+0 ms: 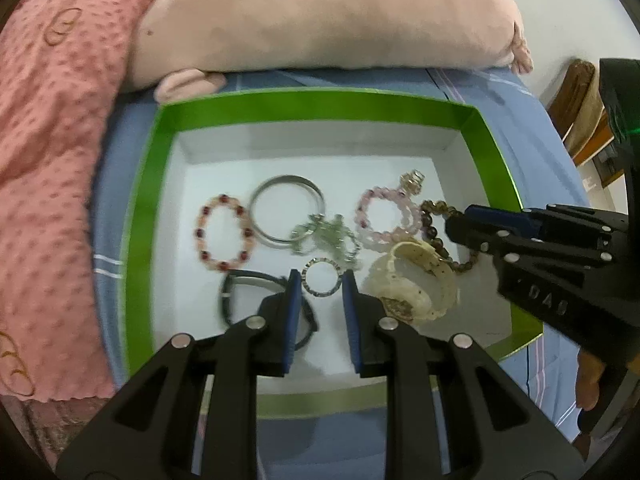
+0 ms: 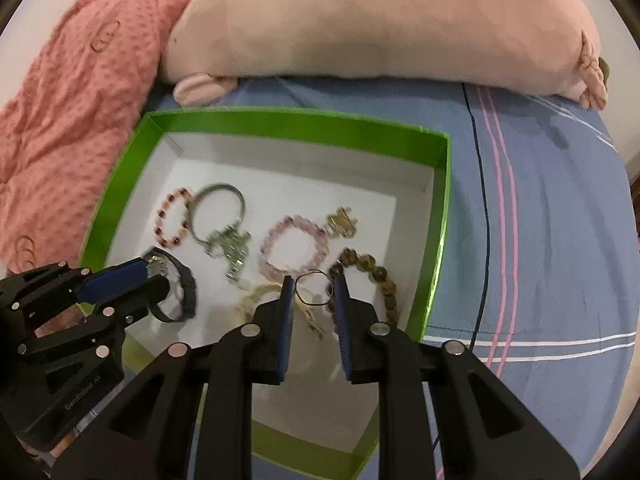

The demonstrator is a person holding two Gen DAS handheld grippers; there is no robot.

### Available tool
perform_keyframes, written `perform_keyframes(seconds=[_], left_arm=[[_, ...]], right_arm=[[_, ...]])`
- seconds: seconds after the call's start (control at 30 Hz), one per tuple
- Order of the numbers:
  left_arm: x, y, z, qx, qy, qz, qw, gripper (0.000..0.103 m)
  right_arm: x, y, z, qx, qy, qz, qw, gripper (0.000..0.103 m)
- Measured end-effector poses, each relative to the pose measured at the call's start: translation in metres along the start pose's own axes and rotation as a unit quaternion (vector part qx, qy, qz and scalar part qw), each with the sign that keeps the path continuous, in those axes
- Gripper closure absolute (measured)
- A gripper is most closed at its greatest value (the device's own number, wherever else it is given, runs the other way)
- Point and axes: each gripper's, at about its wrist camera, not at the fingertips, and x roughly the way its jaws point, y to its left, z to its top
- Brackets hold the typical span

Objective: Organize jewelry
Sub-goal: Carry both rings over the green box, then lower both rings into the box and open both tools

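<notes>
Two grippers over a green box of jewelry on a blue bedsheet

In the left wrist view the left gripper (image 1: pixel 319 280) hangs at lower centre, jaws narrowly apart and holding nothing, a small sparkly ring (image 1: pixel 320 279) seen between the tips. The right gripper (image 2: pixel 313 289) is likewise narrowly parted and empty, with a thin dark loop (image 2: pixel 314 289) in its gap. The green box (image 1: pixel 138 216) fills mid-frame, holding a red bead bracelet (image 1: pixel 224 233), silver bangle (image 1: pixel 286 212), pink bead bracelet (image 1: pixel 386 216) and brown bead bracelet (image 2: pixel 372 276). A pink plush toy (image 1: pixel 320 20) lies across the top.

Left claw (image 1: pixel 319 280) angled downward, jaws slightly apart, right claw (image 2: pixel 311 290) likewise
</notes>
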Motion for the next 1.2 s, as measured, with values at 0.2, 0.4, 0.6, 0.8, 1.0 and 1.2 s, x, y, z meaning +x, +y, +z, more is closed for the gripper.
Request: perform_keyframes(seconds=[0.2,0.4,0.6,0.8,1.0,1.2], left_arm=[[0.011,-0.01,-0.004,0.012,0.011,0.002,0.9999,0.082],[-0.01,-0.007,-0.01,0.007,-0.011,0.021,0.9997,0.063],[-0.049,0.003,-0.026,-0.011,-0.047,0.046,0.9978,0.03],[-0.07,0.012,-0.037,-0.016,-0.054,0.058,0.9968,0.015],[-0.084,0.009,-0.046,-0.011,-0.059,0.057,0.9966,0.007],[-0.093,0.009,-0.048,-0.016,-0.061,0.062,0.9961,0.002]], right_arm=[[0.006,-0.005,-0.005,0.003,0.008,-0.009,1.0,0.076],[-0.015,0.004,-0.009,0.005,-0.011,-0.008,1.0,0.051],[-0.055,0.009,-0.024,0.032,-0.056,-0.021,0.998,0.016],[-0.077,0.012,-0.05,0.045,-0.069,-0.04,0.996,0.006],[-0.086,0.013,-0.068,0.058,-0.07,-0.065,0.994,0.001],[-0.099,0.016,-0.071,0.06,-0.085,-0.073,0.992,0.001]])
